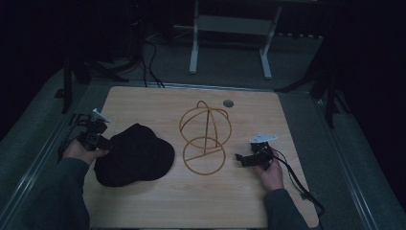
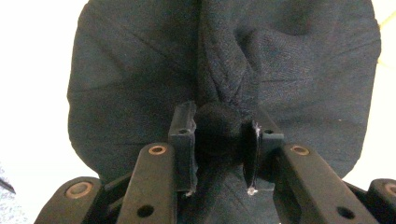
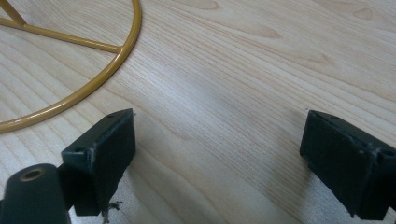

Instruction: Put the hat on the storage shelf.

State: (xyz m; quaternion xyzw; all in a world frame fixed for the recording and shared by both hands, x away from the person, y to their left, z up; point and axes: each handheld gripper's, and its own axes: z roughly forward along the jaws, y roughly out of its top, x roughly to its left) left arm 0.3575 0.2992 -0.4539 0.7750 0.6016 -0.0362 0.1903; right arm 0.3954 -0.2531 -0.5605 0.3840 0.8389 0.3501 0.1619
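- The black cap (image 1: pixel 134 155) lies on the left part of the wooden table (image 1: pixel 158 206), just beside the gold wire hat stand (image 1: pixel 205 139), whose ring base rests near the table's middle.
- The left gripper (image 2: pixel 218 135) is clamped on a bunched fold of the cap's fabric — the pads pinch a rounded lump of cloth at the crown's edge.
- The right gripper (image 3: pixel 219 154) rests on the table right of the stand, jaws wide apart, nothing between them.
- Step in hand, as judged: lift the cap and seat it on the stand's dome.
- Lift straight up; a thin fold could slip.
- Bring the free gripper to the opposite rim — two holds keep the crown open.
- No brand, label or writing is legible on the cap, the stand or the table.
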